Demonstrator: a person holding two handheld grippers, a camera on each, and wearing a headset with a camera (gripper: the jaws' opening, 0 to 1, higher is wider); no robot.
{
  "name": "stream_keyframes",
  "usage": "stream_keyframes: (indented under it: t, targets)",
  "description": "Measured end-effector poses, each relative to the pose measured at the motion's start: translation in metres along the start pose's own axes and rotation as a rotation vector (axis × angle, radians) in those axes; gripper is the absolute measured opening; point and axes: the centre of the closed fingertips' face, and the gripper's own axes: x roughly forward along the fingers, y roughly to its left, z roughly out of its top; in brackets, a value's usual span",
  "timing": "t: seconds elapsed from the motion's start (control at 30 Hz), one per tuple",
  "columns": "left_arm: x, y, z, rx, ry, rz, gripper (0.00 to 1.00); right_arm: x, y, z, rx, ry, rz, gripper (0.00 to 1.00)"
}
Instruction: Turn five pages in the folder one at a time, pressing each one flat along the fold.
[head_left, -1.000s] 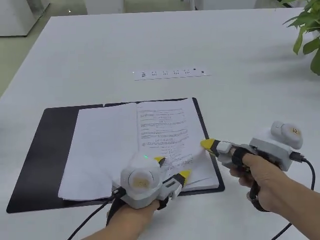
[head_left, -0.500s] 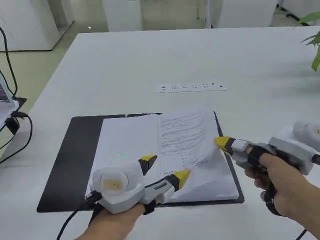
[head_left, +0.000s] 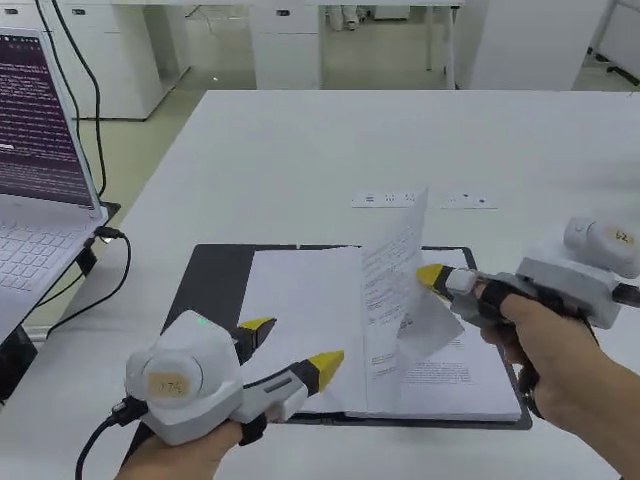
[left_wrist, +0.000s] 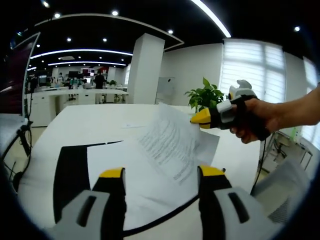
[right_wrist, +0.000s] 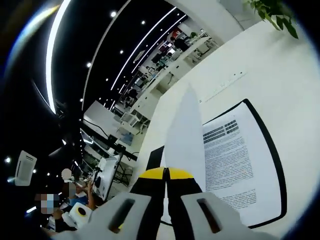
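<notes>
We see the folder (head_left: 205, 290) lying open on the white table (head_left: 330, 140), towards its near edge, with its black cover showing as a broad bare band on the left and a thin border round the right side. The left-hand sheet (head_left: 300, 310) lies flat and shows us a blank white face. On the right, the printed sheet (head_left: 440, 375) lies flat too, with blocks of small dark text. Between them one page (head_left: 395, 270) stands nearly upright over the fold. It has lines of print on the face towards us, and its lower corner curls out to the right. Our right gripper (head_left: 432, 277) has its yellow-tipped jaws closed together on the outer edge of that page. In the right gripper view the page (right_wrist: 185, 130) rises edge-on from between the pinched jaws of the right gripper (right_wrist: 165, 173). Our left gripper (head_left: 292, 345) sits over the front of the left-hand sheet, jaws spread wide and holding nothing. In its own view the left gripper (left_wrist: 162, 172) frames the lifted page (left_wrist: 170, 142) between its jaws, with the right gripper (left_wrist: 202, 118) behind. A power strip (head_left: 425, 200) lies beyond the folder, and an open laptop (head_left: 40, 200) sits off to the left
</notes>
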Motion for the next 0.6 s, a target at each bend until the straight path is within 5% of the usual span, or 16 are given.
stream_keyframes:
  t: [0.27, 0.6]
  targets:
    - [-0.032, 0.032, 0.002, -0.002, -0.017, 0.064, 0.58, 0.027, 0.029, -0.024, -0.052, 0.044, -0.003, 0.0]
    - [-0.057, 0.057, -0.004, -0.013, -0.015, 0.119, 0.57, 0.054, 0.051, -0.053, -0.115, 0.111, -0.012, 0.0]
